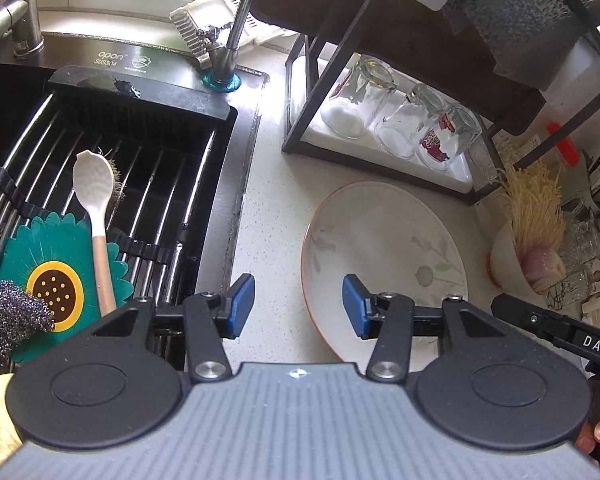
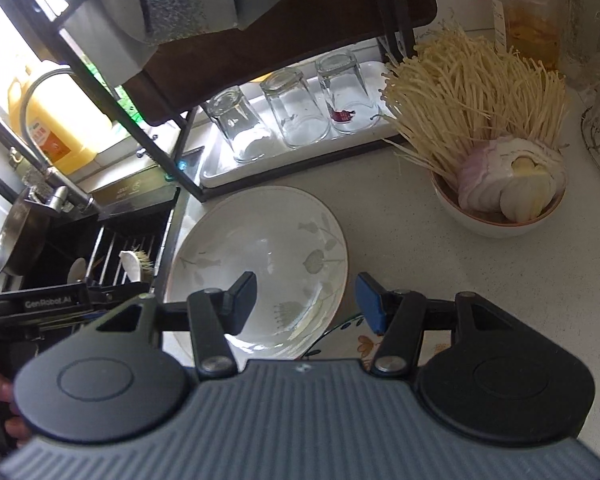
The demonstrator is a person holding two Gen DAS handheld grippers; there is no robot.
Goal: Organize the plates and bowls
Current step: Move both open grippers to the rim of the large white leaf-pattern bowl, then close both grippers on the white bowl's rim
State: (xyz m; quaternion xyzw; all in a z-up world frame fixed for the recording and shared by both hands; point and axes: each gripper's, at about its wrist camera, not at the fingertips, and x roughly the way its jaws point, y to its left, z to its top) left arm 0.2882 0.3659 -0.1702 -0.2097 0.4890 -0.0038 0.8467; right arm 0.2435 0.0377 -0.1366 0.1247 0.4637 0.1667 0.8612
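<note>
A white plate with a pale leaf pattern [image 1: 384, 252] lies on the speckled counter between the sink and the rack; it also shows in the right wrist view [image 2: 268, 240]. My left gripper [image 1: 299, 306] is open and empty, above the plate's left rim. My right gripper [image 2: 306, 304] is open and empty, above the plate's near right rim. A second patterned dish [image 2: 364, 342] peeks out under the right gripper. A bowl [image 2: 496, 222] holding enoki mushrooms, onion and garlic stands at the right.
A black rack [image 1: 340, 64] at the back holds three upturned glasses [image 1: 404, 116] on a white tray. The sink [image 1: 120, 184] at the left holds a drying rack, a white spoon [image 1: 94, 192] and a sunflower mat. A red-lidded jar [image 2: 528, 12] stands far right.
</note>
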